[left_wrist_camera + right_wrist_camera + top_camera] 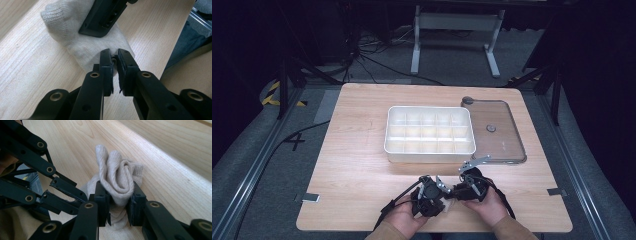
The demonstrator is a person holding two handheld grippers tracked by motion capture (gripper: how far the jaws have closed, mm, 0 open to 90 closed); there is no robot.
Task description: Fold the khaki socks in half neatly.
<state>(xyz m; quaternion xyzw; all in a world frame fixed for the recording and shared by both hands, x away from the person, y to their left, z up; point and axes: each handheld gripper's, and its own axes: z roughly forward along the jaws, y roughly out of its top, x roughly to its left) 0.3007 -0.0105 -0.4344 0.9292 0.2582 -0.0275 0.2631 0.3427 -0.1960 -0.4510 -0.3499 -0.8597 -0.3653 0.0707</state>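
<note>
A beige knitted sock (117,178) is being rolled or bundled at the near edge of the wooden table (357,165), between the person's 2 hands, and the step in hand is judged to be the securing of that roll before it is stowed. The right gripper (119,205) is closed on the rolled middle of the sock, whose folds bulge up between the 2 pads, so a firm hold is seen there. The left gripper (114,63) is drawn almost together on a thin edge of the same sock (82,42) at its end, with a pinch of fabric caught between the narrow jaws; in the high view both tools (428,192) (472,185) are seen tip to tip over the pale bundle (447,205). The next move is judged to call for the cuff to be pulled over the roll, or for the bundle to be lifted as 1 piece, and a steady squeeze by the right tool would be needed so that the roll is not sprung open. Beyond the hands, well apart from the sock, a white plastic compartment box (430,151) is set in the middle of the table; its grid of about 15 cells is seen to be bare. Just beside it on the right, a clear lid (504,145) is laid flat on the table.
</note>
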